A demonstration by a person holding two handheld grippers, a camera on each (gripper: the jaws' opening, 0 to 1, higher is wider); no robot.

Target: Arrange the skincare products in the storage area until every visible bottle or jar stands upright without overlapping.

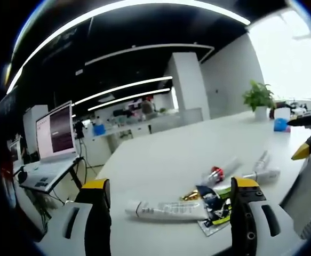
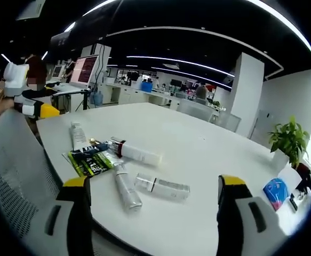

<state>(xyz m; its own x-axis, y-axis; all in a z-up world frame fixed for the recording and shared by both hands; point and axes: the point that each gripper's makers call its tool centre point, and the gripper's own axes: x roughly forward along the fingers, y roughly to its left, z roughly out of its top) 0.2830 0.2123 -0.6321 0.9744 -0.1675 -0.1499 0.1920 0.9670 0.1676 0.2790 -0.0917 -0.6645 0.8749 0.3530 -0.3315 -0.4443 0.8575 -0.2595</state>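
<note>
We see the white worktop bearing the skincare tubes, all lying flat in a loose cluster near its edge closest to us. Both our left tongs and right tongs hang released, holding nothing.

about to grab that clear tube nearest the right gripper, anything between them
Nothing visible: bare white table lies between the open right gripper and the clear tube. A silver tube lies just beside it.

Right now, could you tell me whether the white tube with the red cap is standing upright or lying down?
Lying down. The white tube with the red cap rests flat on the table, its long side against the surface.
</note>
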